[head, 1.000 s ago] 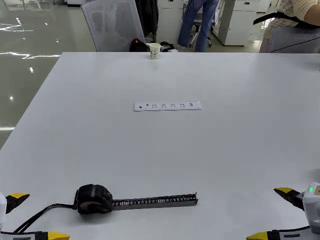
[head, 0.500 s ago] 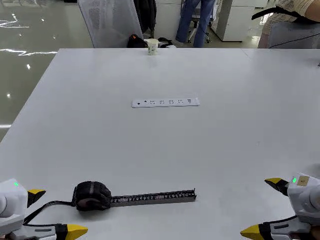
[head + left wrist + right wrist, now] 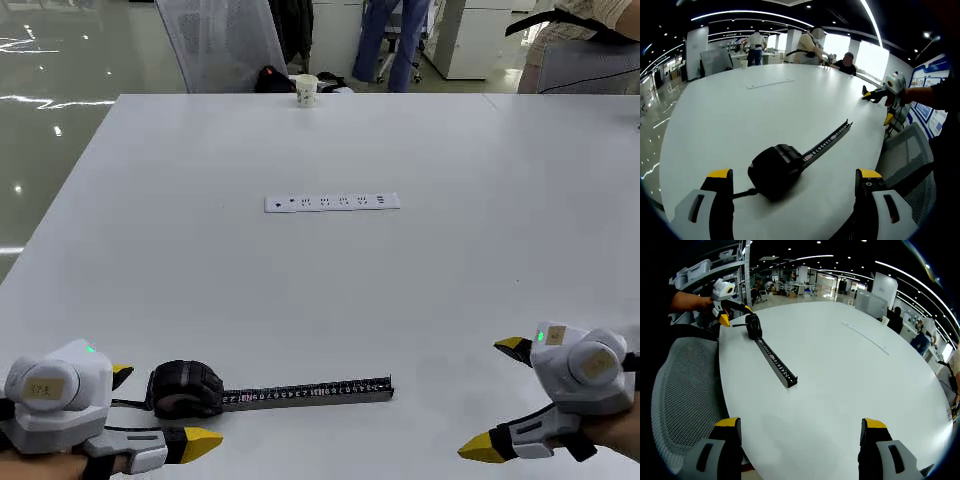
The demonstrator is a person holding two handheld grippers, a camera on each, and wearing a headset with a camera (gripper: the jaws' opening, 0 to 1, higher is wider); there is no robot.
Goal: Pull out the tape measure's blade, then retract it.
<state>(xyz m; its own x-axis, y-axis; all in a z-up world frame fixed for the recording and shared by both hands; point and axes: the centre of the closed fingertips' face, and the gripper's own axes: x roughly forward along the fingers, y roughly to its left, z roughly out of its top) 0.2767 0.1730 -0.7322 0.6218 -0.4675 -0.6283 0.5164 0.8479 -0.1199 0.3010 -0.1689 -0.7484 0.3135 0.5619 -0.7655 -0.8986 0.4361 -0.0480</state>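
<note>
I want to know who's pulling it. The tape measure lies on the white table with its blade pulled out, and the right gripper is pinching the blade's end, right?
No. The right gripper is open and well apart from the blade's end, as the right gripper view shows. The rest is right.

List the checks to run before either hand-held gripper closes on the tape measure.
1. Left hand-held gripper open: ok, jaws spread wide.
2. Black round tape measure case lined up between the left jaws: ok, untouched.
3. Dark marked blade fully retracted: not ok, a length lies flat on the white table.
4. Right hand-held gripper open: ok, apart from the blade's end.
5. Blade lock released: cannot tell.
6. White power strip away from the blade: ok.
</note>
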